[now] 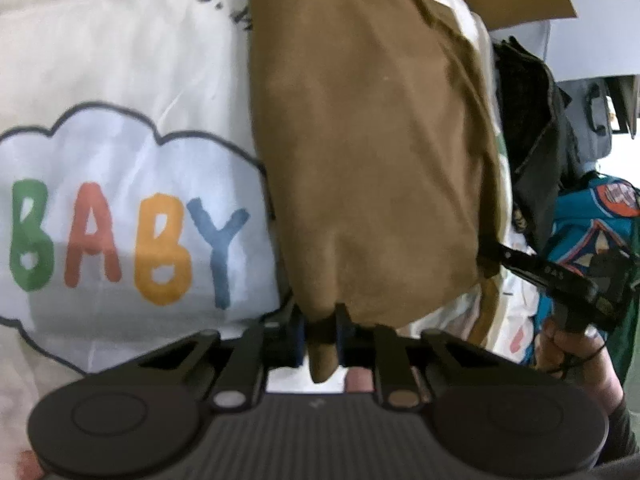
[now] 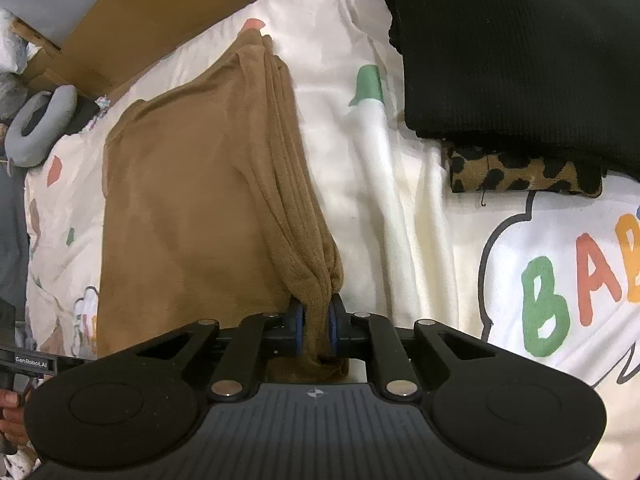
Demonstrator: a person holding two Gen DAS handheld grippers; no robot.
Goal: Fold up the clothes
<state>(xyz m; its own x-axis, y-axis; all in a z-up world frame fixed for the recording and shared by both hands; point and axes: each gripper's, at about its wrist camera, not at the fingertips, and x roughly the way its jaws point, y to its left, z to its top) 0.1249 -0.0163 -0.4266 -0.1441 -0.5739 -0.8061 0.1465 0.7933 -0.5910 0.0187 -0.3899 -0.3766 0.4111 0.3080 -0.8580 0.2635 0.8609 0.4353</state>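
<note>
A brown garment lies lengthwise on a white bedsheet printed with a cloud and the word BABY. My left gripper is shut on a near corner of it, with a tab of cloth poking out below the pads. In the right wrist view the brown garment shows a folded, layered right edge. My right gripper is shut on the bunched near end of that edge. The right gripper's black body and the hand holding it appear at the far right of the left wrist view.
A black knit garment and a leopard-print piece lie on the sheet at the upper right. A grey neck pillow and cardboard sit at the far left. Dark clothes and a teal printed garment lie to the right.
</note>
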